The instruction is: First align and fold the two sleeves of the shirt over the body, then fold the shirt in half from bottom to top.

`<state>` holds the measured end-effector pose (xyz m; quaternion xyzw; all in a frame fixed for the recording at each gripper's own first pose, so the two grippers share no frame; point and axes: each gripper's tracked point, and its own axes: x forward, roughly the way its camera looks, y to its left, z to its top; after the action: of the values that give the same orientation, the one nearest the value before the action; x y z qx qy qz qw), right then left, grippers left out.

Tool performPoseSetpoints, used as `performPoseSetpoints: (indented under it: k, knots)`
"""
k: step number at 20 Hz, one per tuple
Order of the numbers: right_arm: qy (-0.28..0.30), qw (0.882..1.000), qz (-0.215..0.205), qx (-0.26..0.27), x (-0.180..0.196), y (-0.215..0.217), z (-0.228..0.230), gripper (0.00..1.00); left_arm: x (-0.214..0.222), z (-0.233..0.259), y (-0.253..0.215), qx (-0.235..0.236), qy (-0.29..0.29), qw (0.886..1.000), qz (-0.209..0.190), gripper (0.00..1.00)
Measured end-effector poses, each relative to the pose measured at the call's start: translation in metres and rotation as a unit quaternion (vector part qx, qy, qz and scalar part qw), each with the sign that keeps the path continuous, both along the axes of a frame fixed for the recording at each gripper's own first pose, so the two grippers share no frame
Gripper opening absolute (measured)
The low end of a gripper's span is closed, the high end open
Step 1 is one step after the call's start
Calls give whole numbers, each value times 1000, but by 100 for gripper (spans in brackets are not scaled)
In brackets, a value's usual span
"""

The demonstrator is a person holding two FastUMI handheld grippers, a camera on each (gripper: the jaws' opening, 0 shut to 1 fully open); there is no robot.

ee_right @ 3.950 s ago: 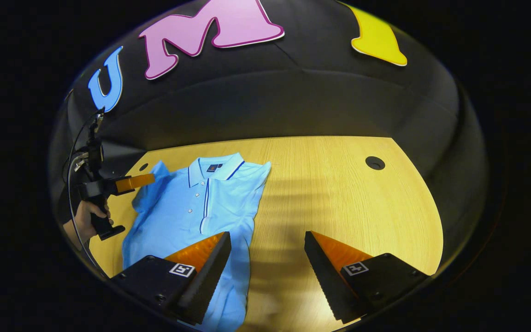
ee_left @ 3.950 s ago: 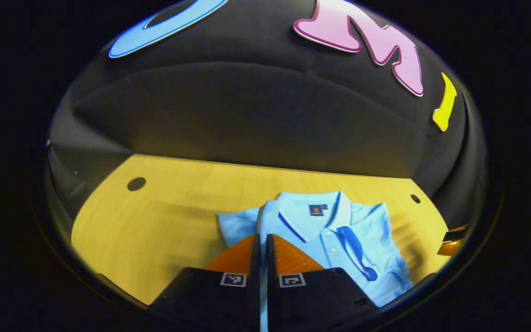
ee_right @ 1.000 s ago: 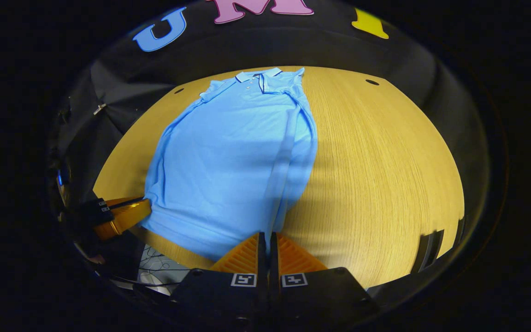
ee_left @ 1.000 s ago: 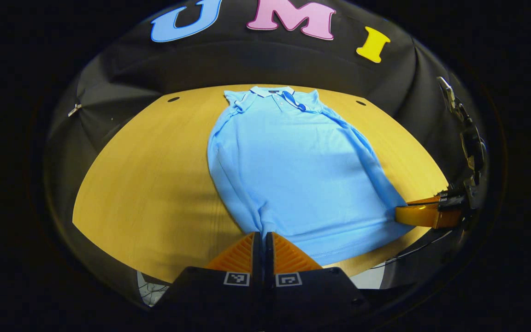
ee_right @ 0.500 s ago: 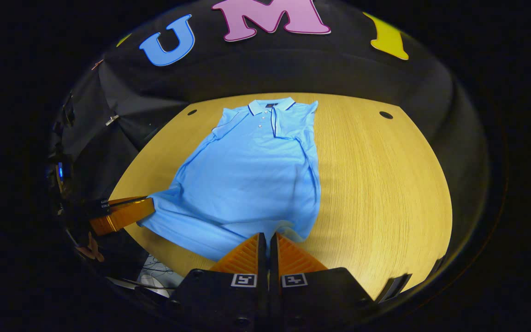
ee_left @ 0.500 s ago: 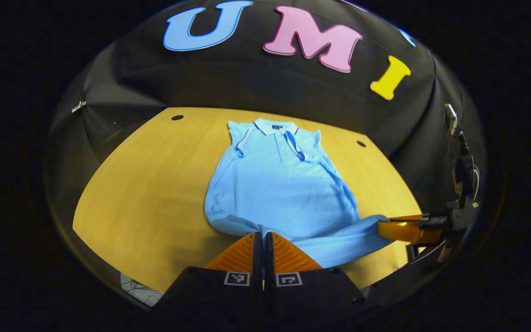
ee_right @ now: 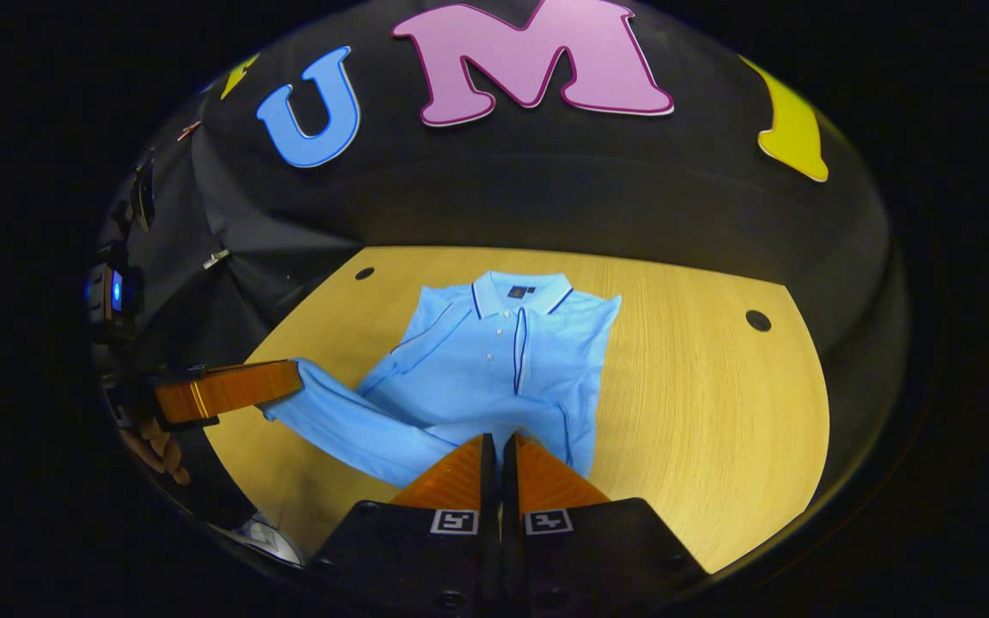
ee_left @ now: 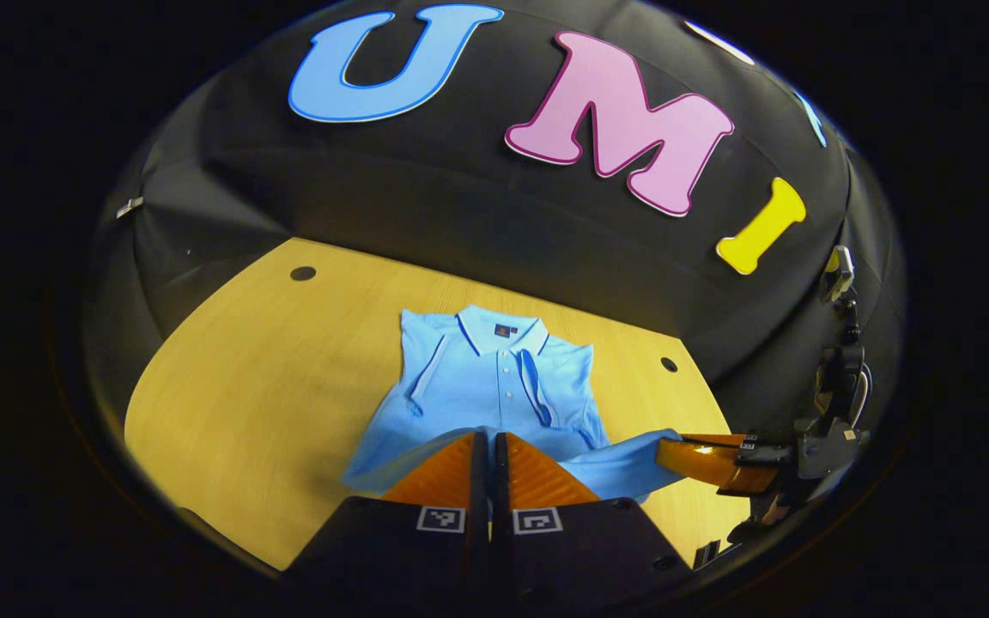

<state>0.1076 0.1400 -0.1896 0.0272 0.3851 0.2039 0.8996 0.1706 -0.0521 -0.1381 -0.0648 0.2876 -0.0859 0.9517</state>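
Fingers (ee_left: 488,446) (ee_right: 494,451) clamped on shirt (ee_right: 494,360) hem corners; I'd carry both level to the collar (ee_right: 518,293), hem taut.

Bare table (ee_right: 700,403) right of shirt (ee_right: 494,360), bare left too, booth wall (ee_right: 546,197) close behind collar

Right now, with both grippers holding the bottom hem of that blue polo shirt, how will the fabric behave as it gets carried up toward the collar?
Likely floppy: the shirt sags between the left gripper and right gripper. Probably light, since two corner pinches lift the hem. It may bunch or land crooked on the table, as the raised hem already curves.
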Motion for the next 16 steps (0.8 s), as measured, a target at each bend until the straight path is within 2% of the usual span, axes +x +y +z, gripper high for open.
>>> performPoseSetpoints:
  k: [5, 9, 10, 11, 16]
  knots:
    - [-24, 999, -3, 22, 86, 10, 6, 5, 81, 20, -4, 10, -19, 1000, 3, 6]
    - [-48, 999, -8, 25, 149, 12, 8, 5, 145, 29, -4, 41, -40, 998, -5, 6]
    - [-51, 998, -12, 27, 165, 12, 6, 0, 162, 29, -6, 43, -44, 998, -8, 6]
    - [-57, 998, -18, 30, 181, 12, 4, 5, 181, 28, -8, 46, -48, 998, -10, 6]
    - [-70, 997, -34, 17, 252, 12, -29, 5, 265, -4, -5, 70, -58, 996, -23, 6]
